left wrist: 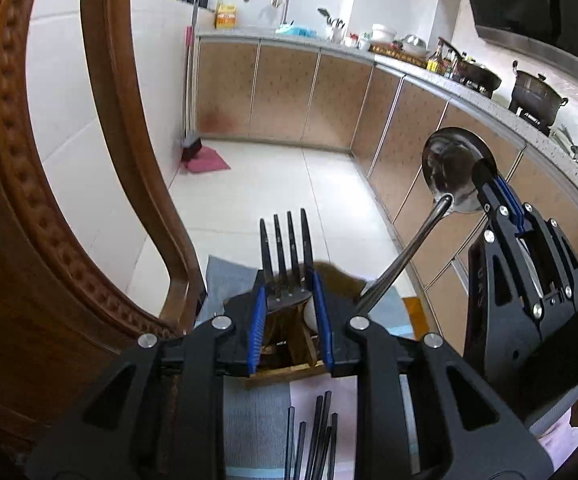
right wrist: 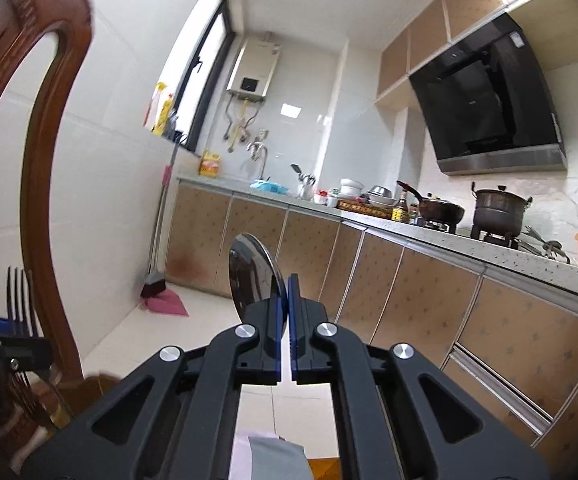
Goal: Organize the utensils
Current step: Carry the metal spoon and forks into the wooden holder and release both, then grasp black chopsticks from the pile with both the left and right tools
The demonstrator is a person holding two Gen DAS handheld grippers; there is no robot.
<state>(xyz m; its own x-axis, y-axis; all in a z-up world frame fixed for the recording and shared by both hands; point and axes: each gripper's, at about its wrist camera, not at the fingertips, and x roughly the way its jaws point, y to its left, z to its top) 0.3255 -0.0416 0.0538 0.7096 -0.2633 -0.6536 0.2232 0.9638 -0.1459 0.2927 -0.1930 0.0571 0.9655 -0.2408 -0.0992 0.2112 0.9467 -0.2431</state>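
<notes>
Left wrist view showed the left gripper (left wrist: 289,292) angled downward with its blue-padded jaws only narrowly apart, clamped on the neck of a dark fork (left wrist: 286,252) whose four tines stood up beyond the fingertips. Directly below those jaws sat a wooden utensil box (left wrist: 289,356), and nearer the camera, under the gripper's body, a bundle of black chopsticks (left wrist: 313,436) lay on a pale cloth (left wrist: 249,412). Off to this gripper's right, the right gripper (left wrist: 485,184) appeared with its jaws pinched on the rim of a steel spoon (left wrist: 445,168); the spoon's bowl rose past the fingertips, while its handle slanted down toward the left gripper. From the right wrist view, the right gripper (right wrist: 287,304) pointed nearly level into the kitchen, jaws all but closed on the edge of the spoon's bowl (right wrist: 251,276), which stood upright just left of the fingertips. Far to its left, the fork's tines (right wrist: 19,296) showed above the other gripper. Ahead of both tools ran a counter (right wrist: 409,232) with brown cabinets, and a carved wooden chair (left wrist: 49,184) curved along the left side.
</notes>
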